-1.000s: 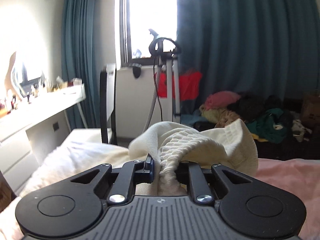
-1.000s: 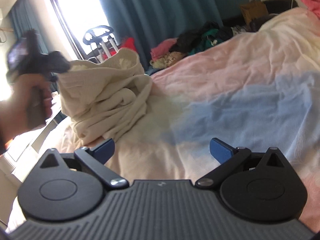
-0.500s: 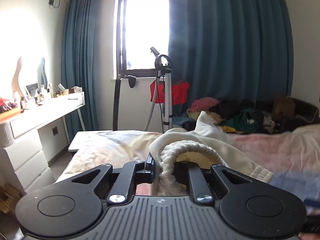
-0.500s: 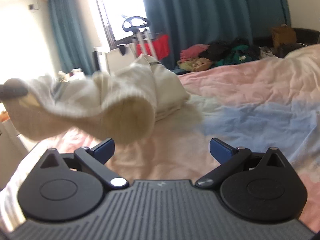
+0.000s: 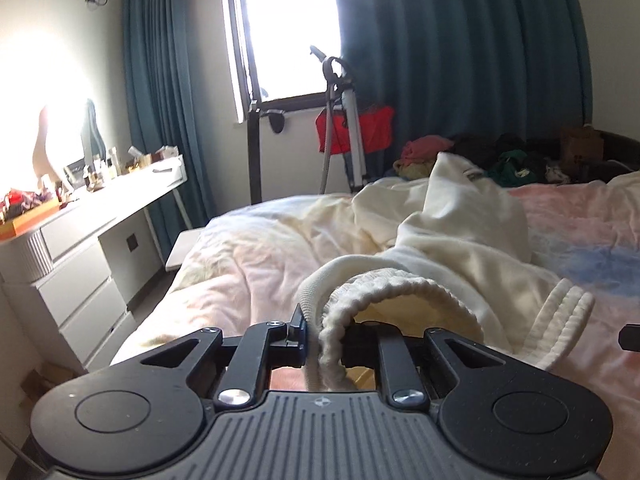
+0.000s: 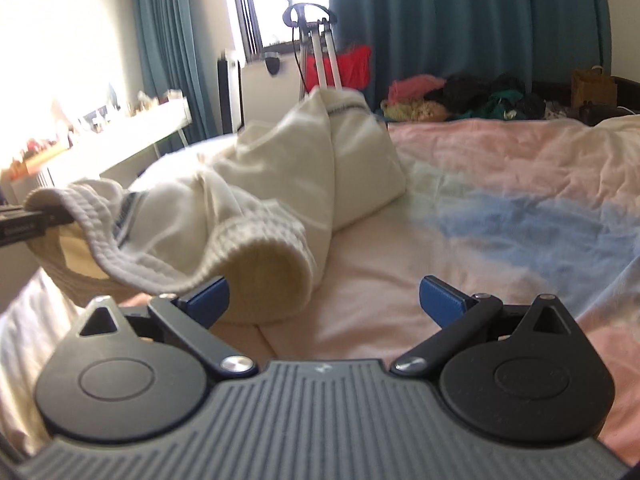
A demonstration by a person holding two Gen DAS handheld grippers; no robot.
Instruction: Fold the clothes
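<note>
A cream sweatshirt (image 5: pixel 460 240) lies bunched on the bed, its body heaped toward the far side. My left gripper (image 5: pixel 326 334) is shut on the ribbed hem of the cream sweatshirt, which arches up out of the jaws. In the right wrist view the same cream sweatshirt (image 6: pixel 288 168) fills the left half, and a ribbed cuff (image 6: pixel 268 276) hangs just above and behind my left blue pad. My right gripper (image 6: pixel 324 296) is open with only bedding between its fingers. The left gripper's tip shows at the left edge of that view, holding the hem (image 6: pixel 76 204).
The bed (image 6: pixel 500 184) has a pink and blue cover. A white dresser (image 5: pixel 80 232) with small items stands to the left. A pile of clothes (image 5: pixel 500 156) lies past the bed, below blue curtains. A tripod stand (image 5: pixel 340 120) with a red bag is by the window.
The left gripper has pulled the hem lower and back toward me, so the sweatshirt stretches out over the bed. The right gripper moved closer to the hanging cuff and stayed open.
</note>
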